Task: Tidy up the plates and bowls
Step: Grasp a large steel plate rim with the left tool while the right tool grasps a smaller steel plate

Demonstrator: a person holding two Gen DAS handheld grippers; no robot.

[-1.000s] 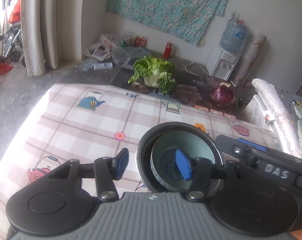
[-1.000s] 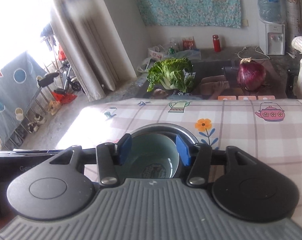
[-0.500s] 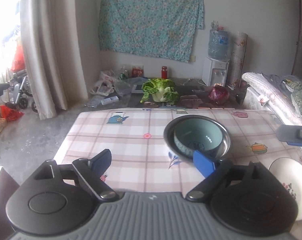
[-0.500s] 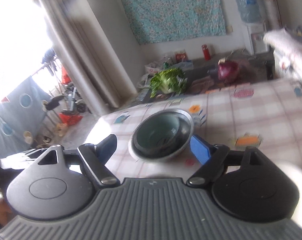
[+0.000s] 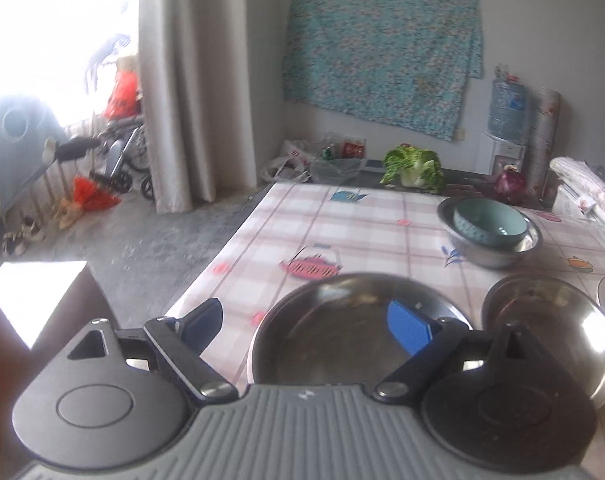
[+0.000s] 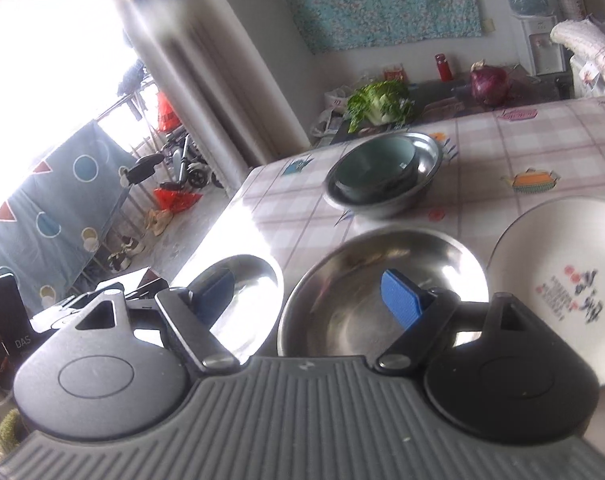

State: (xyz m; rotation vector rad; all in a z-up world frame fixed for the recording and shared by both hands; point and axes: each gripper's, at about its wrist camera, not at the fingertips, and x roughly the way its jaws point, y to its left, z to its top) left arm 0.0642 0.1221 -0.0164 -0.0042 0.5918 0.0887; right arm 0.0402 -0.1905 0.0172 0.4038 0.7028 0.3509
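- Bowls sit mouth-up on my table [image 5: 342, 216]; being round, none has a long axis to speak of.
- My left claw [image 5: 304, 322] stands spread wide and holds nothing; its right blue pad hangs over the dark steel bowl [image 5: 342, 344] just below it, its left pad over bare tablecloth.
- My right claw [image 6: 306, 294] is likewise spread wide and empty; its right pad is over the middle steel bowl [image 6: 350, 280], its left pad over the smaller steel bowl [image 6: 246, 288] at the table edge.
- At the far side, the teal bowl [image 5: 490, 222] rests nested inside the wide steel basin [image 5: 498, 252], leaning a little against the basin's wall in the right wrist view.
- The white plate [image 6: 562, 272] with red and dark markings lies flat just beside the middle steel bowl, on its right.
- Compared with a second ago: both claws' jaws have just been opening, and the teal bowl that lay between my pads then now sits well apart, far ahead of both claws.
- The near bowls and the plate have come into both views since then.
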